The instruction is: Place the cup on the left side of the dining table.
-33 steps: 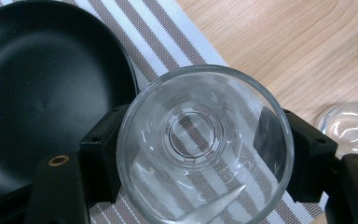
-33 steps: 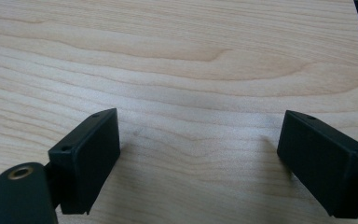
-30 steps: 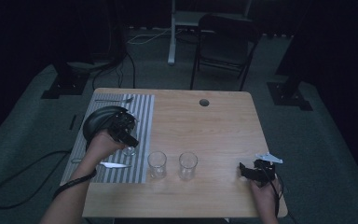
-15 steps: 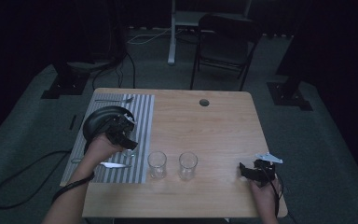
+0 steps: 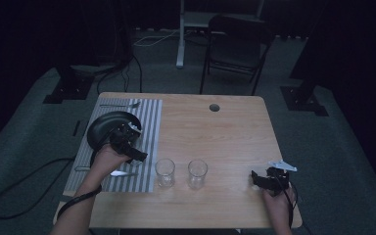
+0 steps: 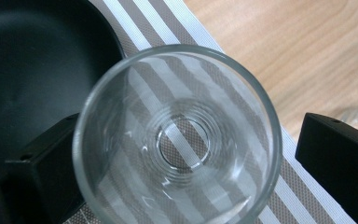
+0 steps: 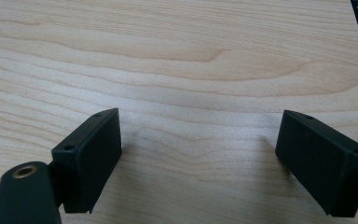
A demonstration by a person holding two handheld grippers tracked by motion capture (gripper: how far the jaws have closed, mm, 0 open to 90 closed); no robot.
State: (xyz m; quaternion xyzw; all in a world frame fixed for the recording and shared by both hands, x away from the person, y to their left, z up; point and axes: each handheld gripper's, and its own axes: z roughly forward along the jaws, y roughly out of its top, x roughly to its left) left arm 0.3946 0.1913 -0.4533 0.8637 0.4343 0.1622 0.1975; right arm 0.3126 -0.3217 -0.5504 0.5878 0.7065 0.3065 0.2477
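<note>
**Left gripper set around drinking glass: tipping and collision hazards**

At the left of the table (image 5: 225, 132), the left gripper (image 5: 138, 154) stood over the striped placemat (image 5: 149, 122). Its jaws were spread to either side of an upright drinking glass (image 6: 177, 140) on the mat, just beside the black plate (image 5: 103, 129). The right-hand jaw stood clear of the rim. Whether the other jaw touched the wall could not be told, as the rim overlapped it. The grip was not closed.

Probable faults from this position:

- Uneven closure: if one jaw met the wall first, the glass would likely slide or tip towards the plate
- Closing high, near the rim: a smooth wall could slip out on lifting
- Carrying low to the right: the glass could strike the piece of cutlery (image 5: 122, 173) on the mat, or the two empty glasses (image 5: 165, 171) (image 5: 197, 172) standing side by side on the bare wood

At the far right, the right gripper (image 5: 257, 178) rested near the front edge with its jaws wide apart over bare wood, holding nothing. It was well apart from every glass and posed little risk.

Against the frames of a second and half a second before, the left hand and gripper had shifted slightly towards the near edge. The two glasses on the wood, the plate and the right gripper lay unchanged
</note>
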